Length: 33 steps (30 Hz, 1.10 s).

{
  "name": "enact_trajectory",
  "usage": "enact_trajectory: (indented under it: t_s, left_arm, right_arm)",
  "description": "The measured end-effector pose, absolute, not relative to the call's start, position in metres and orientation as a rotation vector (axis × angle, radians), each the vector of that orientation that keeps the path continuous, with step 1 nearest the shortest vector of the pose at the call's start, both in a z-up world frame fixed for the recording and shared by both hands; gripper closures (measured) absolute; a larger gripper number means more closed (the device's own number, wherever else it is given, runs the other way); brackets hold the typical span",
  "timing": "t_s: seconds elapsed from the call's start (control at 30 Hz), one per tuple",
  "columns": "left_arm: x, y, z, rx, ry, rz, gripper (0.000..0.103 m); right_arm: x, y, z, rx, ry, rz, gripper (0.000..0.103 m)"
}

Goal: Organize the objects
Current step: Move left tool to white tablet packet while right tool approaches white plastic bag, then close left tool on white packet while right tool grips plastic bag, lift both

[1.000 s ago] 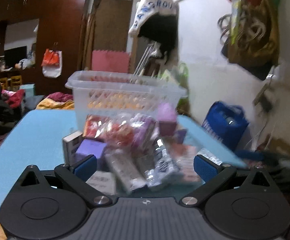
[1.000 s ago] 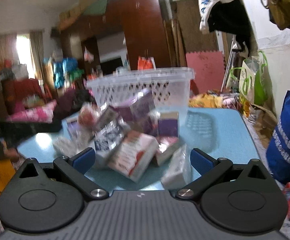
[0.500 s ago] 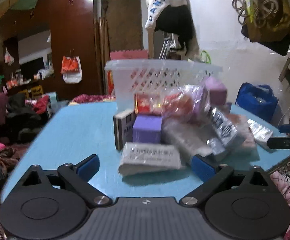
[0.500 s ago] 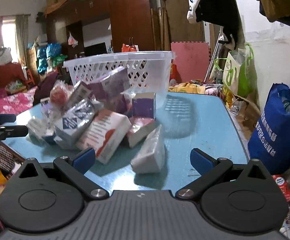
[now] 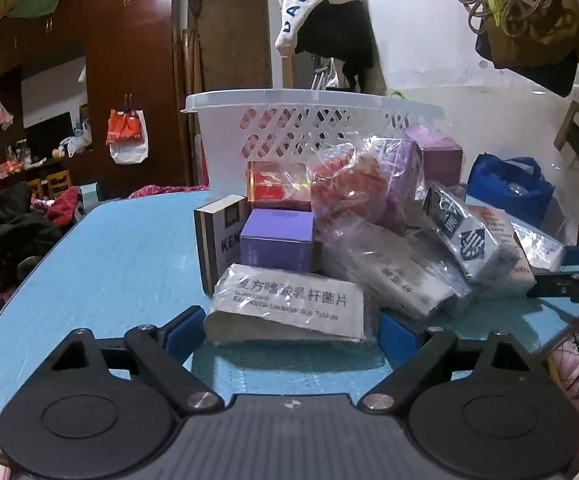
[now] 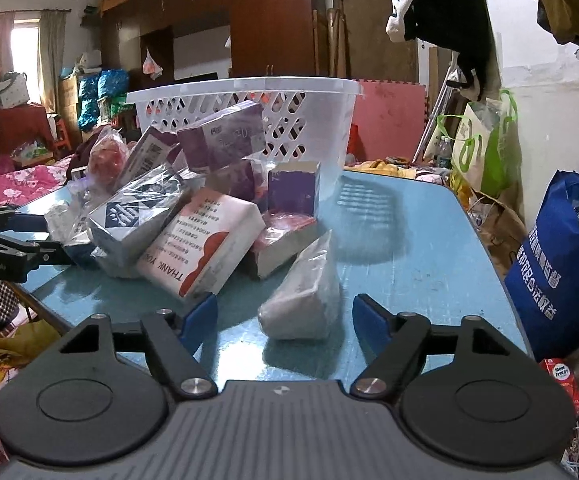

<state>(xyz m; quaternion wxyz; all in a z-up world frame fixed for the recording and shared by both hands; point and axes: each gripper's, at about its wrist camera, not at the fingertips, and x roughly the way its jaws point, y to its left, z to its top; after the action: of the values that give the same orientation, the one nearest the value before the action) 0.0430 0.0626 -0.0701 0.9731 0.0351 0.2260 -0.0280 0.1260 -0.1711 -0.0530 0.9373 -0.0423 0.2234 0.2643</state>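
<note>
A heap of wrapped medicine boxes (image 5: 369, 216) lies on the blue table (image 5: 109, 260) in front of a white lattice basket (image 5: 309, 128). My left gripper (image 5: 289, 323) is low at the heap's near edge. Its jaws are closing around a white plastic-wrapped box (image 5: 289, 300) with Chinese print, and the pads stand just off its ends. In the right wrist view my right gripper (image 6: 284, 307) is also closing, with a white wrapped packet (image 6: 301, 300) between its pads and a gap on each side. A white and red box (image 6: 205, 244) lies left of that packet.
The basket (image 6: 249, 92) stands behind the heap. The right gripper's fingers (image 5: 569, 272) show at the heap's right and the left gripper's fingers (image 6: 9, 240) at its left. A blue bag (image 6: 561, 248) sits beyond the table's right edge (image 6: 485, 240). Clothes hang on the wall above.
Both grippers have sunk and come closer to the heap. The white printed box now lies between the left pads, the white packet between the right pads. The right jaws have narrowed clearly.
</note>
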Motion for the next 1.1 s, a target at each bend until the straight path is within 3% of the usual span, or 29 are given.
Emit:
enact_trajectory:
  t_s: [0.07,0.13,0.57,0.73,0.93,1.1]
  left_arm:
    - [0.043,0.063,-0.069,0.07,0.455,-0.061,0.014]
    - [0.042,0.062,-0.068,0.076,0.439,-0.051,0.018]
    - [0.03,0.081,-0.032,0.023,0.319,-0.024,0.019]
    - [0.047,0.088,0.005,-0.028,0.268,-0.047,0.019]
    - [0.122,0.086,0.062,-0.054,0.294,-0.11,0.019]
    - [0.198,0.095,0.076,-0.141,0.385,-0.11,0.019]
  right_arm:
    - [0.126,-0.173,-0.053,-0.085,0.454,0.542,0.031]
    - [0.125,-0.174,-0.051,-0.078,0.453,0.539,0.056]
    - [0.118,-0.187,-0.023,-0.011,0.388,0.552,0.056]
    - [0.136,-0.173,0.017,0.003,0.335,0.615,0.056]
    - [0.19,-0.121,0.083,-0.052,0.276,0.649,0.056]
    - [0.246,-0.086,0.095,-0.076,0.328,0.637,0.056]
